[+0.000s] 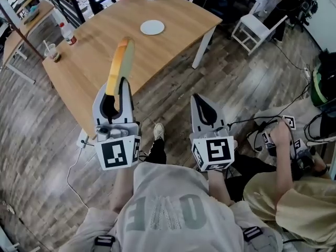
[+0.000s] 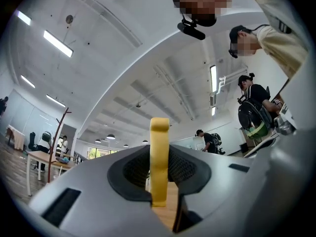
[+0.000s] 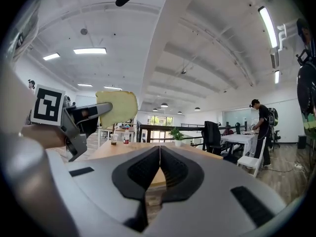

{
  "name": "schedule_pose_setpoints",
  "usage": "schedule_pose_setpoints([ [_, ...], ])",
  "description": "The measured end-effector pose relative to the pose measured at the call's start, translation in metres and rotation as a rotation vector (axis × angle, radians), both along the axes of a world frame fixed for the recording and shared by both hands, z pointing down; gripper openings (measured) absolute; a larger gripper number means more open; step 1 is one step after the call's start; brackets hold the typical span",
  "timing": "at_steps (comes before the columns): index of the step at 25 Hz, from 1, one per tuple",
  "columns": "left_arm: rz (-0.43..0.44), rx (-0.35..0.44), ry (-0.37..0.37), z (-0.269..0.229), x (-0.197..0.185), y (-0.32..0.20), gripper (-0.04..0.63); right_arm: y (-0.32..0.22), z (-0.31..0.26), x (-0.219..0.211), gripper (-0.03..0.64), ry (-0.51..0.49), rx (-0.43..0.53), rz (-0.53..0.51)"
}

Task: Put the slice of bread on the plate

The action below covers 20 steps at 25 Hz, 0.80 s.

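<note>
Your left gripper [image 1: 121,82] jaws grasp the yellow-crusted bread slice [image 1: 121,61]; your right gripper [image 1: 196,98] jaws are clenched, empty. The round white plate [image 1: 152,27] lies upper centre on the wooden desk [image 1: 113,22], with a clear plastic bottle [image 1: 66,33] upper left.

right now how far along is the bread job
Done: the slice of bread is picked up, clamped in the left gripper. In hand: it is held up at the table's near side. Left: reaching the bare plate farther across and setting it down. The right gripper is shut, empty.

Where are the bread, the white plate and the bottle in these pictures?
slice of bread [image 1: 121,64]: head view, middle of its yellow face.
plate [image 1: 152,27]: head view, bare centre of the white dish.
bottle [image 1: 66,32]: head view, clear body below the cap.
</note>
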<state>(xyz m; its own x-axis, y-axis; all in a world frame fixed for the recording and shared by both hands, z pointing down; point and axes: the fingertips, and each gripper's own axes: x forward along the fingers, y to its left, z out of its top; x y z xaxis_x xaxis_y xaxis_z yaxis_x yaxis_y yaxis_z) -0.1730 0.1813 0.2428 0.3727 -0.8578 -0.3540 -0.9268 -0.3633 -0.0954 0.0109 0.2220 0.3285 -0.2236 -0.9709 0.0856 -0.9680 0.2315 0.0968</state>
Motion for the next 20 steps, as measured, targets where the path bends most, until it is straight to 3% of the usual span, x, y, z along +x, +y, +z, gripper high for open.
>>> schedule_pose_setpoints([
  [11,-0.022,0.004,0.028,-0.017,0.014,-0.139,0.092,-0.143,-0.022,0.019,0.018,0.031,0.007,-0.012],
  [20,-0.085,0.016,0.019,-0.018,0.004,-0.217,0.092,-0.234,-0.019,0.018,0.018,0.011,0.012,-0.042],
])
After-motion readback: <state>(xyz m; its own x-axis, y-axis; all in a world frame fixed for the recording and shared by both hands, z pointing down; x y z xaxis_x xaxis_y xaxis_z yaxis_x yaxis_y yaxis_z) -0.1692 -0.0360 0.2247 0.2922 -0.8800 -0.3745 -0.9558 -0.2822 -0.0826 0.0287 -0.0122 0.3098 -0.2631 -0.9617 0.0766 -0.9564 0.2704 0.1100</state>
